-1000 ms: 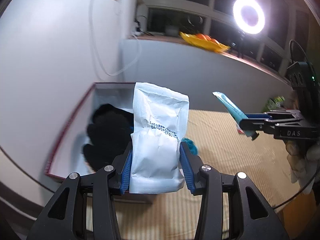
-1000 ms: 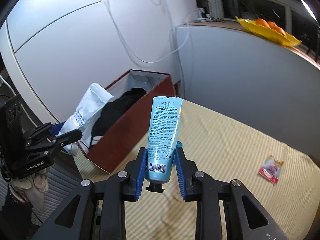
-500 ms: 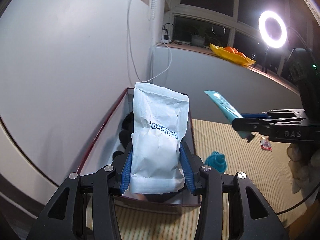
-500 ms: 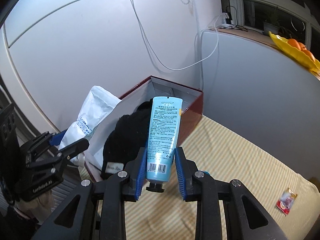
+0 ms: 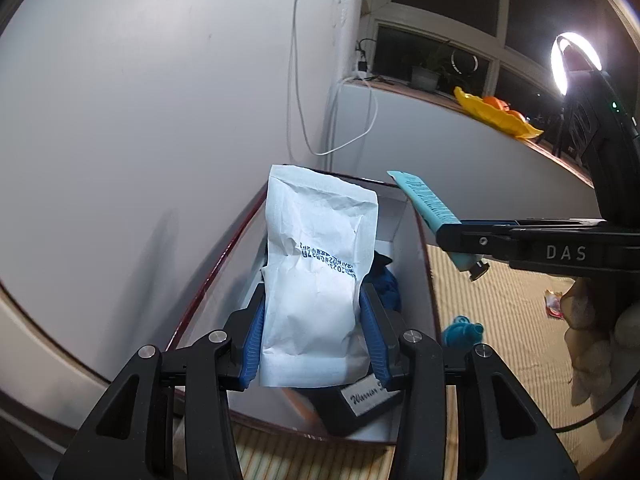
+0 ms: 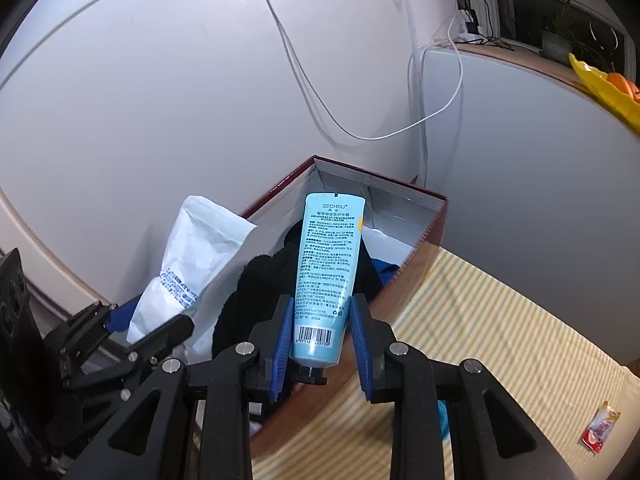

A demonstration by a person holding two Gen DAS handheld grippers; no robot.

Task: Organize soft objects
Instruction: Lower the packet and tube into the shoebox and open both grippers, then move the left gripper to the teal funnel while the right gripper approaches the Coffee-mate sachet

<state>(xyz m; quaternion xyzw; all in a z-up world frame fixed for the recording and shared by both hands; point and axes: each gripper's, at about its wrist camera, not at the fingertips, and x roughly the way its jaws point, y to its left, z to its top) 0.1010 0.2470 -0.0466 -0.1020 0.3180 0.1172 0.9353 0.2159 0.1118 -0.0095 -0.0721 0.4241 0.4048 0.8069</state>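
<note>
My left gripper [image 5: 312, 336] pinches the pouch [image 5: 318, 276] and my right gripper [image 6: 320, 340] pinches the tube [image 6: 326, 276], both held over the box [image 6: 434, 220]. I should lower each well inside the walls, beside the black cloth [image 6: 256, 292], before spreading my jaws.

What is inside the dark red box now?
The dark red box holds a black garment and something blue. The white packet and hand cream tube hide the rest.

Ring light [image 5: 576, 65], yellow dish [image 5: 496, 117], cable [image 6: 400, 132].
</note>
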